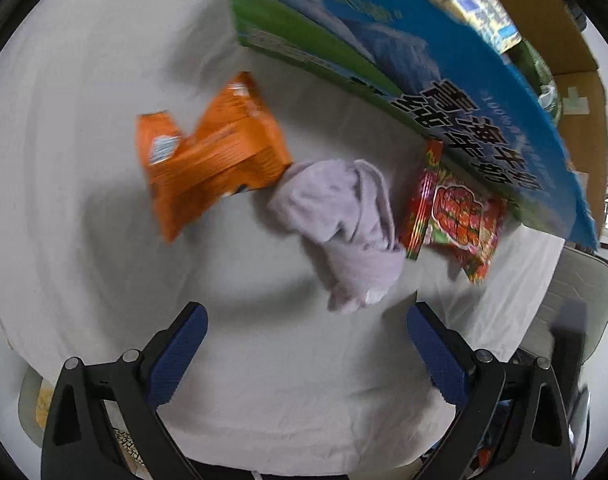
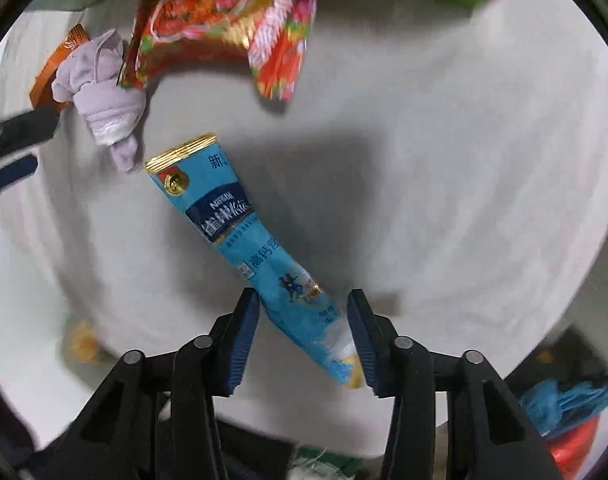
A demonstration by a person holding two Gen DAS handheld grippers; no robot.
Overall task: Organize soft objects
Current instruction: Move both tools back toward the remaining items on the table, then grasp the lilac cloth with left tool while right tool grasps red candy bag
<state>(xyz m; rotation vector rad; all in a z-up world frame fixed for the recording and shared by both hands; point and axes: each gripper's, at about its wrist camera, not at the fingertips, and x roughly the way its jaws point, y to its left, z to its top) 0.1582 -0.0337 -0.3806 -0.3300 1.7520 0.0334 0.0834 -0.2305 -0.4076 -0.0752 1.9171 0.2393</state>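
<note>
A crumpled lilac cloth (image 1: 346,224) lies on the white sheet (image 1: 84,80), between an orange snack packet (image 1: 214,152) and a red snack packet (image 1: 454,216). My left gripper (image 1: 306,322) is open and empty, just short of the cloth. In the right wrist view, my right gripper (image 2: 304,312) is shut on the lower end of a blue Nestle sachet (image 2: 244,248), which hangs over the sheet. The cloth (image 2: 104,88), red packet (image 2: 232,20) and orange packet (image 2: 58,68) lie beyond it, with the left gripper's fingers (image 2: 20,132) at the left edge.
A big blue-and-green cardboard box (image 1: 404,60) stands open behind the packets, with a small carton (image 1: 484,16) inside. The sheet's edge drops off at the right (image 1: 536,280). Blue and red items (image 2: 568,412) lie beyond the sheet at lower right.
</note>
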